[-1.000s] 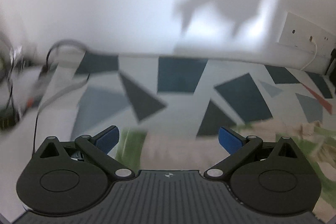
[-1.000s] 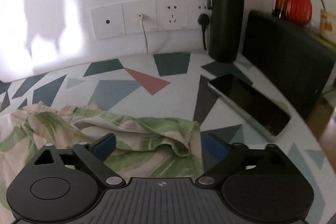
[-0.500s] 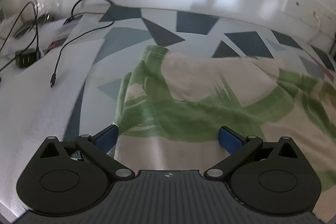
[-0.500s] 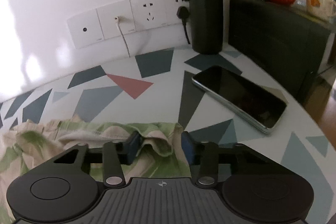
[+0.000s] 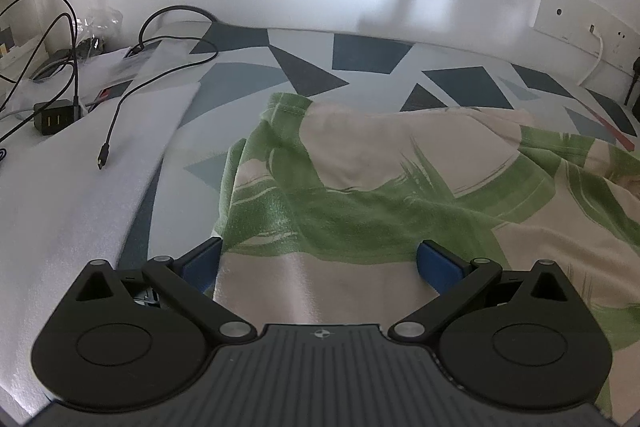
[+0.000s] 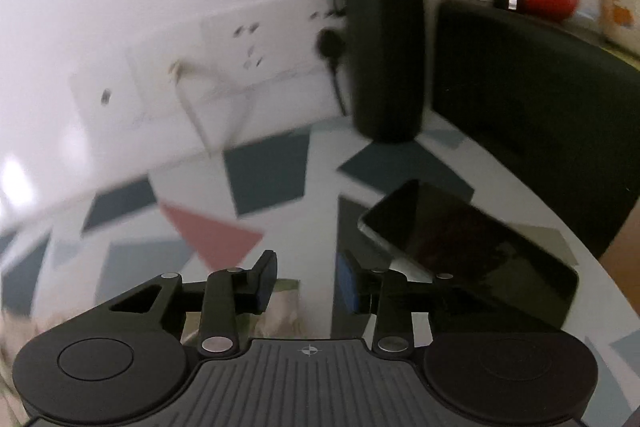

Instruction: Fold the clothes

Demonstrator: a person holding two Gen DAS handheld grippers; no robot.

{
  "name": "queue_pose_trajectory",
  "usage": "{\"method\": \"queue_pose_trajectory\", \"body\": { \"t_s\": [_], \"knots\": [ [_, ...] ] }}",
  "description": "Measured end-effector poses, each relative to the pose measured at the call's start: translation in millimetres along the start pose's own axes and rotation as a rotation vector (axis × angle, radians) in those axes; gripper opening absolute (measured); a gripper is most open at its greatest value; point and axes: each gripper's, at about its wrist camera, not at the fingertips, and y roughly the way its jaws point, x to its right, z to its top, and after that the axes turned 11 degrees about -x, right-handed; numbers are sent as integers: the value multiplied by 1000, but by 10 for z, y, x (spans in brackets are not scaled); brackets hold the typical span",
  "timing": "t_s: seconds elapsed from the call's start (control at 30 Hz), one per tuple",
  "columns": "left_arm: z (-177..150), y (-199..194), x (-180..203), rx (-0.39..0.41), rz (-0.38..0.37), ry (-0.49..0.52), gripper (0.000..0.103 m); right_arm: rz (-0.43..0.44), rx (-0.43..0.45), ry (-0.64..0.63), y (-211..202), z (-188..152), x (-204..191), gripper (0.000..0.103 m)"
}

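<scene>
While the patterned table [image 5: 360, 47] fills most of both views, the largest thing on it is the green-and-cream garment [image 5: 400, 187], which is spread from the centre of the left wrist view out to three o'clock, with one corner at about twelve o'clock. A white foam sheet [image 5: 80, 187] is seen at nine o'clock, with a loose black cable [image 5: 116, 119] lying on it. In the blurred right wrist view a black flask [image 6: 384, 27] is seen at twelve o'clock, a dark phone [image 6: 468, 251] at three o'clock, and a wall socket plate [image 6: 240, 43] at eleven o'clock. The left gripper [image 5: 318, 259] is held low over the near hem with its jaws spread wide and nothing between them. The right gripper [image 6: 306, 287] is seen with its jaws drawn close together, and a scrap of pale cloth shows behind the gap; whether the cloth is truly pinched cannot be told. The step is judged to be the taking of two edges for a fold. The left jaws should be lowered squarely over the hem so that one layer only is caught, both edges should be lifted together and kept taut, and the cable and phone should be cleared.
</scene>
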Motion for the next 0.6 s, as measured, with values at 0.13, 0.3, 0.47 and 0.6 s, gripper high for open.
{"method": "queue_pose_trajectory", "body": {
  "t_s": [0.13, 0.3, 0.47, 0.6],
  "knots": [
    [-5, 1, 1, 4, 1, -3, 103, 75, -32, -102, -193, -91, -61, 32],
    [-27, -6, 10, 12, 6, -12, 103, 237, -70, -362, -348, -425, -501, 34],
    [-22, -16, 3, 2, 4, -11, 103, 336, -49, -559, -380, -620, -1010, 40],
    [-15, -28, -24, -16, -11, 10, 103, 386, -47, -672, -405, -721, -1239, 50]
  ]
}}
